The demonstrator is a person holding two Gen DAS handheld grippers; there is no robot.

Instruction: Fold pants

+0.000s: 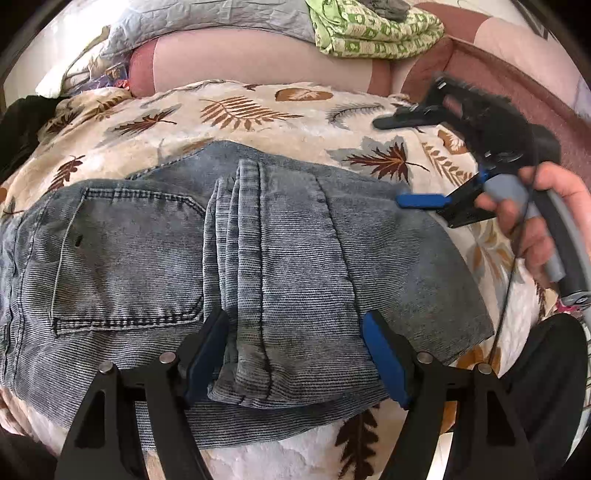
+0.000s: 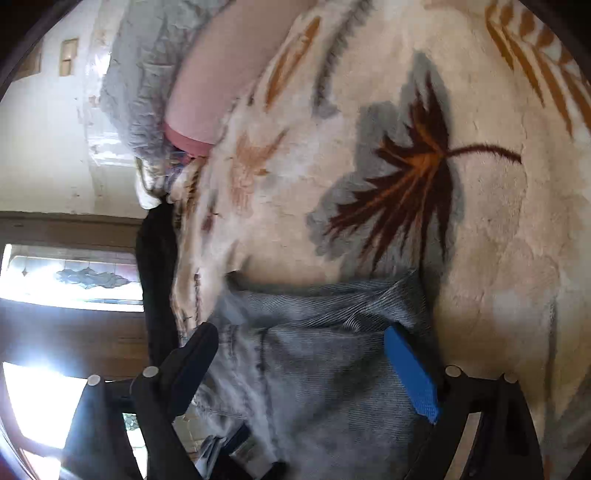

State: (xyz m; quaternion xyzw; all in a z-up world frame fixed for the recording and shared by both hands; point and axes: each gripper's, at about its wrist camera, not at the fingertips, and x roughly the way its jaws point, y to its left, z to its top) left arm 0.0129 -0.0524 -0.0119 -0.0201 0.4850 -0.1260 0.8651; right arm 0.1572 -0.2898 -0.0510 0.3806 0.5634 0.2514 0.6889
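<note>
Left wrist view: one folded pants (image 1: 236, 266), two spread claws, left claw (image 1: 295, 354) astride, right claw (image 1: 408, 162) empty.

Blanket (image 1: 280, 110): cream plush with brown, orange and grey leaf prints; covers the bed; the landmark for the rest.
Pink sheet (image 1: 236, 62): smooth, just beyond the blanket's far edge, touching it.
Grey quilt (image 1: 207, 18): stitched and rumpled, lies on the pink sheet, beyond the blanket's far left part.
Green cloth (image 1: 373, 35): folded, patterned with pale squares, beyond the blanket's far right part.
Dark grey item (image 1: 388, 7): on top of the green cloth; too cut off to tell what.
Black cloth (image 2: 157, 266): hangs at the blanket's left edge.
Window (image 2: 74, 277): bright, with patterned glass, past the black cloth, away from the blanket.
</note>
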